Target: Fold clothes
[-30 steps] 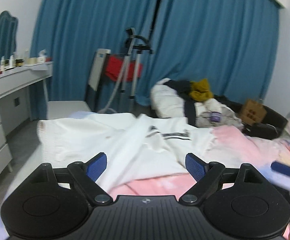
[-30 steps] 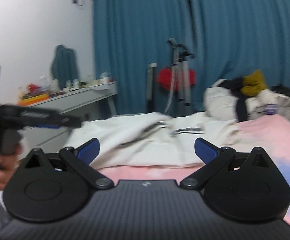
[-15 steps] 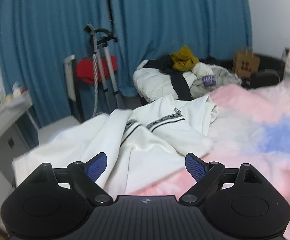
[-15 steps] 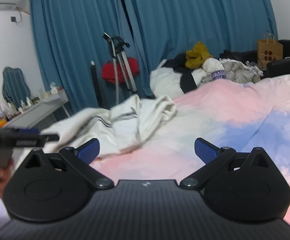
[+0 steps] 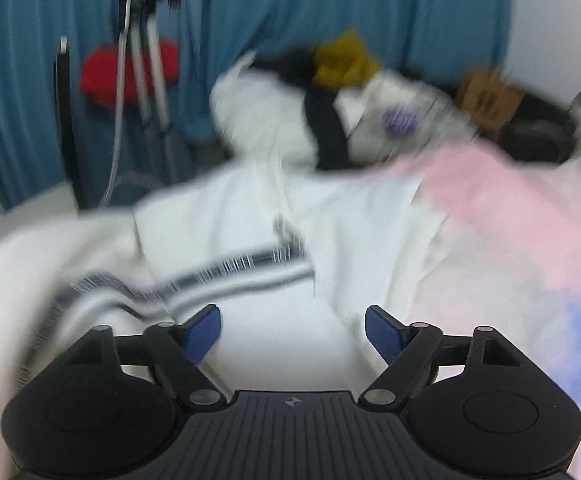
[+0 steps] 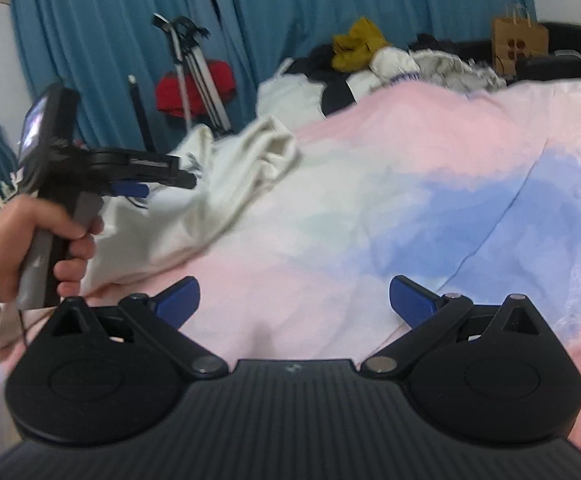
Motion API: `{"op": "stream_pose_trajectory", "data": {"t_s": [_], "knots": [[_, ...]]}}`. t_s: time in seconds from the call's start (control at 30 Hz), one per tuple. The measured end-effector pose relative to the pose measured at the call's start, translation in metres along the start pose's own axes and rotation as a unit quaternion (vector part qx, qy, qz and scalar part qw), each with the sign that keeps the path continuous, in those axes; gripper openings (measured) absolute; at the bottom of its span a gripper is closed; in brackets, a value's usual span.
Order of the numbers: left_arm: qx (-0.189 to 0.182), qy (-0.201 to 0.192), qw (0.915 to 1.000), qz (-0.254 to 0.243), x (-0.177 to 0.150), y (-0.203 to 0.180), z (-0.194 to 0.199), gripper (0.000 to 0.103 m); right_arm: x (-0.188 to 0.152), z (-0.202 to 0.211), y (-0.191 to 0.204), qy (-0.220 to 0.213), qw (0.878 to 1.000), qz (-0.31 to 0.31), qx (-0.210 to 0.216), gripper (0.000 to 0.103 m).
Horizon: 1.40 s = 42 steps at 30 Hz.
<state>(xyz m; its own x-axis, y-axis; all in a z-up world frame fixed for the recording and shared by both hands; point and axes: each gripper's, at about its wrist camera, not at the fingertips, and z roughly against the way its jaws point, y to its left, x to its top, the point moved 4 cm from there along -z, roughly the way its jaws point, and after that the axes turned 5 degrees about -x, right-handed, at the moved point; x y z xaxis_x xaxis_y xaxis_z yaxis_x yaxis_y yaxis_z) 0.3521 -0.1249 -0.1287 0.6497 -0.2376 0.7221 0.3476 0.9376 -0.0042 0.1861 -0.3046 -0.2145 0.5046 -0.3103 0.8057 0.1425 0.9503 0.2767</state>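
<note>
A white garment with dark stripes (image 5: 250, 248) lies crumpled on the pink and blue bedspread (image 5: 510, 240). My left gripper (image 5: 292, 330) is open and empty, close above the garment's striped part; the view is blurred. In the right wrist view the same garment (image 6: 226, 184) lies at the left of the bedspread (image 6: 410, 184). My right gripper (image 6: 294, 300) is open and empty over bare bedspread, to the right of the garment. The left gripper also shows in the right wrist view (image 6: 146, 180), held by a hand over the garment.
A heap of other clothes (image 6: 370, 56) lies at the bed's far end before blue curtains (image 6: 290, 0). A tripod stand (image 6: 194, 64) with something red on it stands at the back left. A brown paper bag (image 6: 520, 44) sits at the back right.
My left gripper has moved forward and down, close over the striped garment. My right gripper has swung right, over bare bedspread. Both stay open.
</note>
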Motion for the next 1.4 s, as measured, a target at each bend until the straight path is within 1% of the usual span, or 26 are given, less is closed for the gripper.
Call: {"op": "stream_pose_trajectory", "data": {"t_s": [0.03, 0.07, 0.1, 0.13, 0.17, 0.23, 0.27, 0.33, 0.4, 0.53, 0.6, 0.7, 0.8, 0.93, 0.97, 1.07, 1.1, 1.13, 1.17, 1.2, 1.23, 1.27, 1.3, 1.33, 1.37, 1.4], "knots": [[0.005, -0.007, 0.9999, -0.006, 0.003, -0.004, 0.000, 0.063, -0.002, -0.008, -0.004, 0.006, 1.000, -0.006, 0.000, 0.103], [0.011, -0.013, 0.9998, -0.012, 0.006, -0.008, 0.001, 0.052, -0.003, -0.013, -0.007, 0.011, 1.000, -0.011, -0.001, 0.103], [0.016, -0.020, 0.9995, -0.018, 0.008, -0.011, 0.001, 0.047, -0.004, -0.019, -0.010, 0.015, 1.000, -0.017, -0.002, 0.103], [0.021, -0.026, 0.9992, -0.024, 0.011, -0.015, 0.002, 0.028, -0.005, -0.021, -0.012, 0.017, 1.000, -0.021, -0.004, 0.103], [0.026, -0.033, 0.9987, -0.029, 0.014, -0.019, 0.002, 0.016, -0.005, -0.023, -0.015, 0.018, 0.999, -0.025, -0.006, 0.103], [0.037, -0.046, 0.9974, -0.041, 0.020, -0.027, 0.003, 0.009, -0.004, -0.025, -0.020, 0.019, 0.999, -0.038, -0.008, 0.103], [0.036, -0.059, 0.9965, -0.046, 0.025, -0.030, 0.011, 0.008, -0.003, -0.023, -0.022, 0.018, 0.999, -0.046, -0.008, 0.103], [0.022, -0.100, 0.9936, -0.048, 0.042, -0.035, 0.038, 0.008, 0.001, -0.019, -0.026, 0.014, 0.998, -0.062, -0.006, 0.103], [-0.008, -0.141, 0.9894, -0.036, 0.068, -0.046, 0.065, 0.008, 0.005, -0.008, -0.029, 0.002, 0.997, -0.071, -0.009, 0.103], [-0.069, -0.204, 0.9752, -0.053, 0.123, -0.105, 0.107, 0.008, 0.011, 0.015, -0.033, -0.026, 0.996, -0.081, -0.020, 0.103], [-0.099, -0.218, 0.9685, -0.068, 0.144, -0.145, 0.116, 0.008, 0.013, 0.024, -0.037, -0.039, 0.995, -0.081, -0.032, 0.103], [-0.142, -0.231, 0.9576, -0.096, 0.170, -0.207, 0.124, 0.008, 0.015, 0.029, -0.047, -0.047, 0.993, -0.093, -0.049, 0.103], [-0.171, -0.230, 0.9484, -0.136, 0.175, -0.267, 0.110, 0.008, 0.016, 0.029, -0.059, -0.050, 0.990, -0.116, -0.064, 0.103], [-0.187, -0.190, 0.9479, -0.175, 0.157, -0.326, 0.057, 0.009, 0.013, 0.024, -0.076, -0.037, 0.985, -0.149, -0.073, 0.103], [-0.192, -0.178, 0.9480, -0.181, 0.150, -0.335, 0.040, 0.010, 0.012, 0.022, -0.079, -0.035, 0.985, -0.154, -0.075, 0.103], [-0.204, -0.142, 0.9495, -0.192, 0.127, -0.349, -0.013, 0.010, 0.011, 0.018, -0.085, -0.030, 0.983, -0.161, -0.078, 0.103], [-0.204, -0.131, 0.9505, -0.194, 0.116, -0.349, -0.026, 0.011, 0.010, 0.016, -0.086, -0.029, 0.984, -0.160, -0.077, 0.103], [-0.204, -0.121, 0.9512, -0.197, 0.104, -0.347, -0.034, 0.014, 0.009, 0.014, -0.087, -0.027, 0.984, -0.160, -0.076, 0.103], [-0.205, -0.112, 0.9514, -0.201, 0.094, -0.344, -0.041, 0.021, 0.009, 0.012, -0.088, -0.025, 0.984, -0.160, -0.075, 0.103], [-0.204, -0.111, 0.9510, -0.204, 0.084, -0.336, -0.038, 0.026, 0.008, 0.010, -0.089, -0.024, 0.984, -0.159, -0.074, 0.103], [-0.204, -0.115, 0.9504, -0.205, 0.075, -0.325, -0.032, 0.039, 0.008, 0.007, -0.089, -0.020, 0.984, -0.158, -0.074, 0.103], [-0.203, -0.119, 0.9499, -0.206, 0.065, -0.314, -0.026, 0.055, 0.007, 0.005, -0.089, -0.017, 0.984, -0.159, -0.073, 0.103], [-0.202, -0.123, 0.9493, -0.207, 0.056, -0.303, -0.019, 0.058, 0.006, 0.004, -0.090, -0.015, 0.984, -0.160, -0.073, 0.103], [-0.201, -0.127, 0.9487, -0.208, 0.047, -0.293, -0.013, 0.063, 0.006, 0.004, -0.091, -0.014, 0.984, -0.162, -0.072, 0.103], [-0.205, -0.135, 0.9469, -0.208, 0.040, -0.277, -0.002, 0.073, 0.005, 0.003, -0.091, -0.012, 0.984, -0.163, -0.072, 0.103], [-0.209, -0.149, 0.9455, -0.200, 0.033, -0.258, 0.015, 0.078, 0.005, 0.002, -0.090, -0.006, 0.985, -0.154, -0.077, 0.103]]}}
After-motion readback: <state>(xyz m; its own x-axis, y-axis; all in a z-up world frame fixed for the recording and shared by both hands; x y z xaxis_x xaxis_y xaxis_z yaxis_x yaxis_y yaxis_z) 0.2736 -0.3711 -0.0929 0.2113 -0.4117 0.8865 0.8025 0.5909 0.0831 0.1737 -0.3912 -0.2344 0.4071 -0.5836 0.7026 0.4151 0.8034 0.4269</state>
